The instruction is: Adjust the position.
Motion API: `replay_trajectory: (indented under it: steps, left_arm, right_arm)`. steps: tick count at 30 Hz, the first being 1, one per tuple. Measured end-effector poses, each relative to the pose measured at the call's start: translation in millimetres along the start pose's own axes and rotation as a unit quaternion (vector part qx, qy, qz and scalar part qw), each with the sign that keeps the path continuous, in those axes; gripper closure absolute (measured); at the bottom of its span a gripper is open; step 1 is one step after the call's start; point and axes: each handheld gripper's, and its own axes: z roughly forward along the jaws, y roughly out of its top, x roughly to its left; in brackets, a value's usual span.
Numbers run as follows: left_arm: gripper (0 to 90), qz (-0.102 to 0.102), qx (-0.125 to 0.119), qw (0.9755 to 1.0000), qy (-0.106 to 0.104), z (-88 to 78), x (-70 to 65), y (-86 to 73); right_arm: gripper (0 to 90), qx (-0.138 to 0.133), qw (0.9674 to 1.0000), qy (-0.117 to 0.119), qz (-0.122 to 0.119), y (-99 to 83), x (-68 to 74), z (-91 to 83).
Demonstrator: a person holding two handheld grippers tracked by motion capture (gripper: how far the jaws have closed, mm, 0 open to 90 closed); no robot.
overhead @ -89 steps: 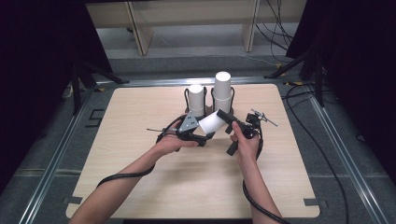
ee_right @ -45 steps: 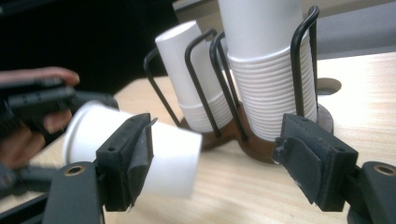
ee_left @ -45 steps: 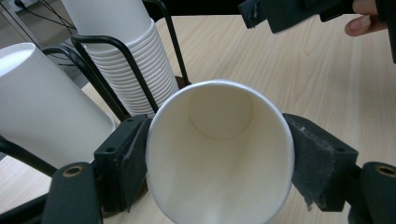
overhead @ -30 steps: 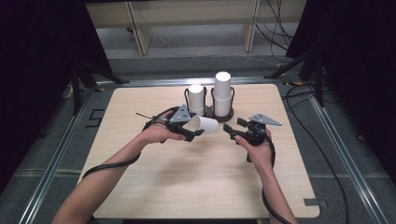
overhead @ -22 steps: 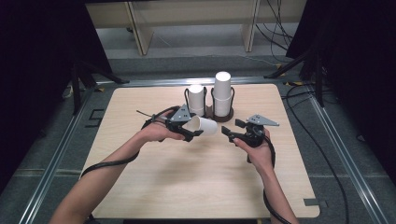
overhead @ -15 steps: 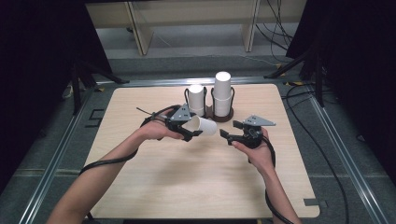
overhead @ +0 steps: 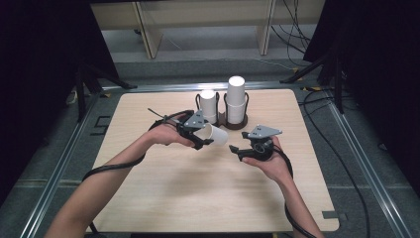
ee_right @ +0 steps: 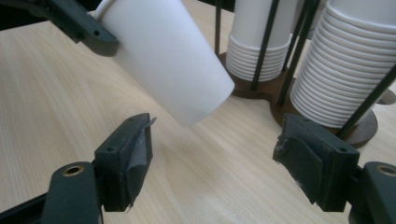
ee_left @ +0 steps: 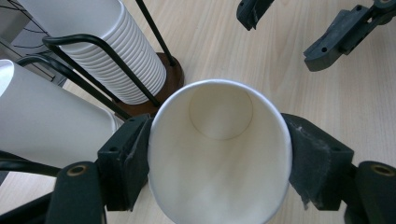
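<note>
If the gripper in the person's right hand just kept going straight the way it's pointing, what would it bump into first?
Most likely the white paper cup held sideways by the left gripper. The right gripper stands open with the cup's closed bottom just ahead and slightly above its line. Depth is unclear, so it might pass beneath, toward the cup stacks.

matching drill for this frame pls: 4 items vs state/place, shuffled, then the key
Items:
1. left claw
2. right claw
3. loose paper cup
4. taller cup stack

States:
A. open, nothing between the jaws
B. upright in the wire holder at the table's far side
C. shut on a cup's sides
D. held tilted above the table, base toward the other claw

Pairs: 1-C, 2-A, 3-D, 4-B
</note>
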Motion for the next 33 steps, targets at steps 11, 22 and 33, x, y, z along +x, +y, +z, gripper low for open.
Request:
replay_trajectory:
  steps: [11,22,33]
  left_arm:
    - [27.9,0.032,0.022,0.9992,-0.007,-1.9,-0.6,4.1]
    - [28.1,0.050,0.041,0.9978,-0.017,-6.2,0.6,8.1]
    - [28.4,0.080,0.059,0.9949,-0.016,-8.8,1.0,12.8]
  right_arm:
    - [26.6,0.012,0.9997,0.017,-0.010,2.9,4.9,5.2]
    - [26.3,0.013,0.9993,0.026,-0.022,3.7,6.5,7.3]
    - [26.2,0.015,0.9992,0.033,-0.019,3.4,9.1,8.6]
